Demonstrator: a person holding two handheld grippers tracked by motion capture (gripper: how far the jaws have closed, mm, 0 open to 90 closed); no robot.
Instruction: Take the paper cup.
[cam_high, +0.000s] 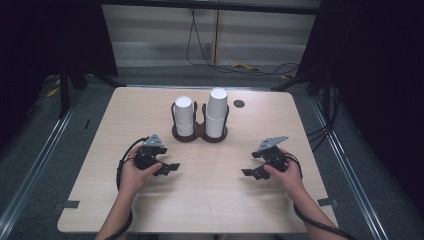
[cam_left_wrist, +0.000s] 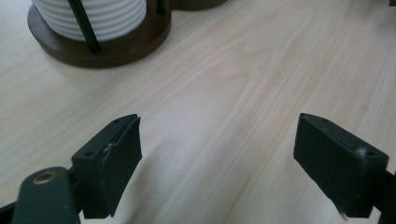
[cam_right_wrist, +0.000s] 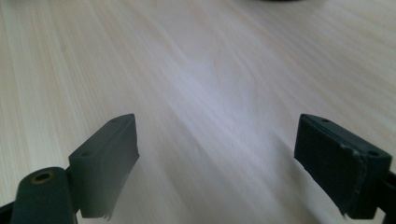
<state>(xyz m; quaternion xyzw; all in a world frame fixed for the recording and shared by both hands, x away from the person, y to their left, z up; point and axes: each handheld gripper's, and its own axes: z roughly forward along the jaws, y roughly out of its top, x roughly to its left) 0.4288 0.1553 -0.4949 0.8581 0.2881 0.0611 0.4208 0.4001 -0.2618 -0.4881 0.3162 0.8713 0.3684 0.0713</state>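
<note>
So we've got a light wooden table (cam_high: 200, 200) with a dark wooden cup holder (cam_high: 199, 134) sitting near the far edge, about midway along it. It has two round bays: the left one carries a shorter stack of white paper cups (cam_high: 184, 116), the right one a taller stack (cam_high: 217, 112), both upside down and ringed by thin black posts. A small dark round spot (cam_high: 239, 104) sits on the table just right of the holder.

We see the left gripper (cam_high: 169, 168) toward the left half of the table, well short of the holder, its tongs spread wide apart with nothing but bare wood between them. In the left gripper view the holder base (cam_left_wrist: 100, 46) and the ribbed cup rims sit up ahead at the upper left.

The right gripper (cam_high: 250, 170) mirrors it on the right half, tongs wide apart too, over bare table
</note>
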